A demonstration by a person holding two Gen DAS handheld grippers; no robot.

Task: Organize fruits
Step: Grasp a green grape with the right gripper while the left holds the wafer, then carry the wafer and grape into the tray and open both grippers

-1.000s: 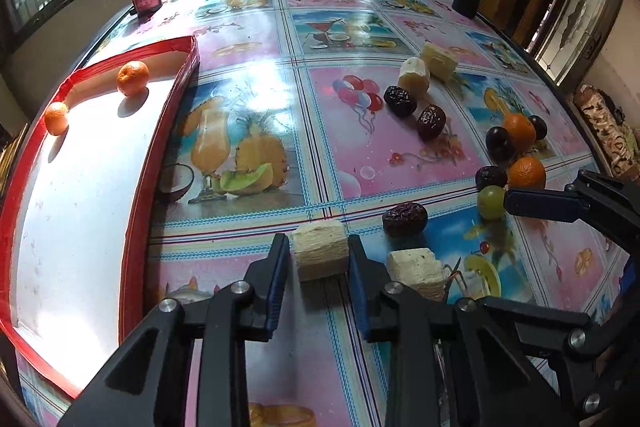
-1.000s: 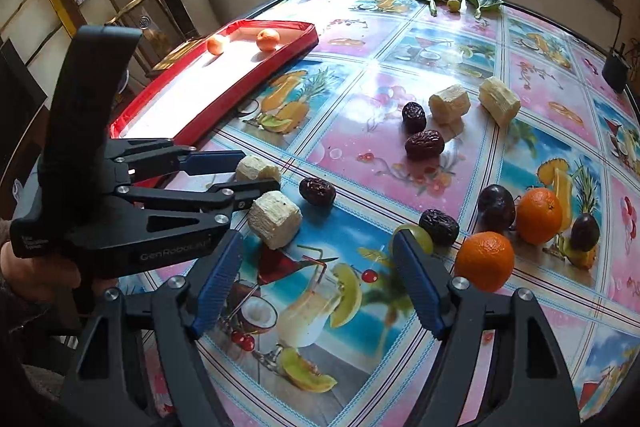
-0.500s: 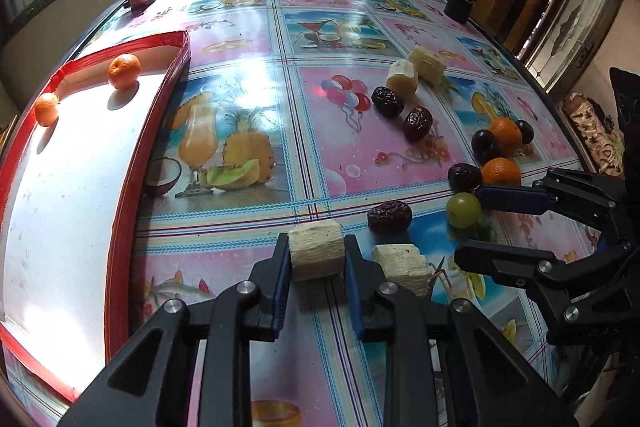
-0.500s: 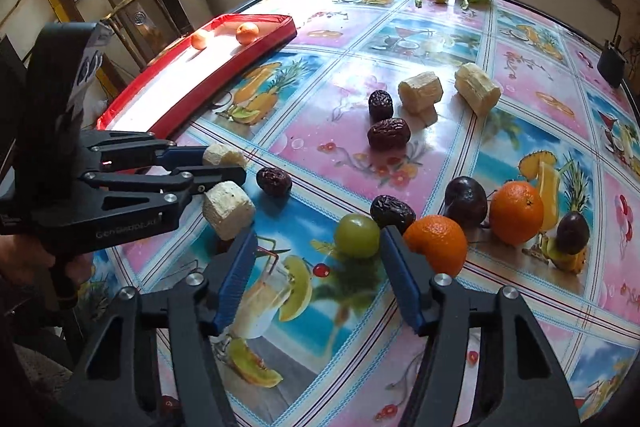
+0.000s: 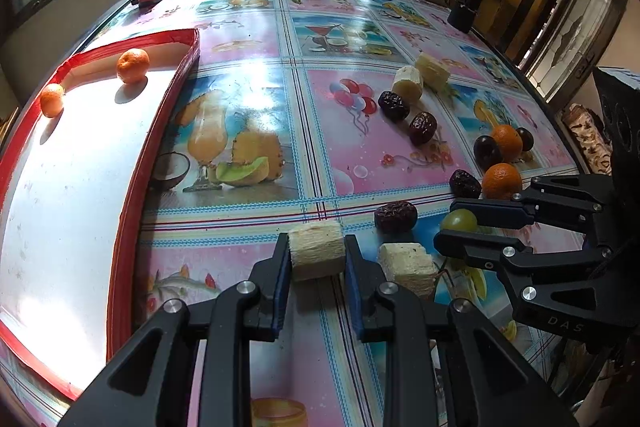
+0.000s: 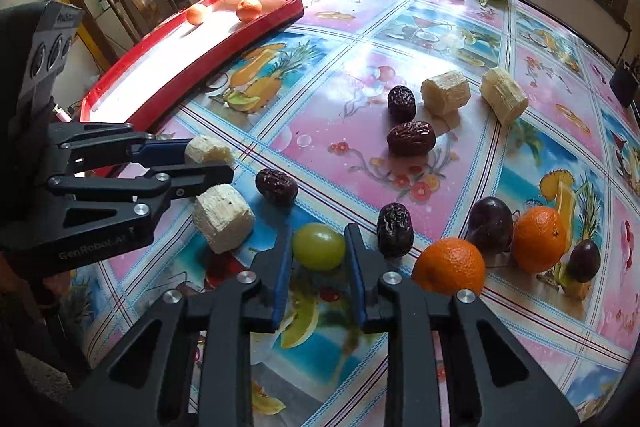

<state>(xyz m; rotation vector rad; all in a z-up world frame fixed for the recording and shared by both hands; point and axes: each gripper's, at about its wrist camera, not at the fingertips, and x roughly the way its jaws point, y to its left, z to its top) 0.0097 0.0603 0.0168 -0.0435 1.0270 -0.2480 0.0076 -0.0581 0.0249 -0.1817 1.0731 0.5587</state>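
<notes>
Two tools are at work low in both frames. The left tool [image 5: 316,259] is clamped on a pale sugarcane piece [image 5: 317,254] resting on the worktop [image 5: 248,27]. The right tool [image 6: 318,251] has the green grape [image 6: 319,245] between its jaws; they are closing, and the blue pads look to be meeting the grape's sides. The red tray [image 5: 168,131], at left in the left wrist view, holds two small oranges [image 5: 133,65] in its far corner. A second cane piece [image 5: 407,269] lies just beside the left tool, a dark date [image 5: 395,215] just beyond it.

Risks, as I judge them: the grape is round, smooth and soft. If the pads close off-centre it may squirt forward toward the date [image 6: 395,230] or the orange [image 6: 449,266] at lower right; too hard a squeeze could split it. The tools sit close together, so lifting both at once could knock the loose cane piece or make them collide. The cane's fibrous sides should hold, but the pads catch only its near part, so it may pivot once lifted.

A second ago the right tool's jaws stood wide with the grape well ahead of them; now they bracket it. The left tool's grip on the cane is unchanged.
</notes>
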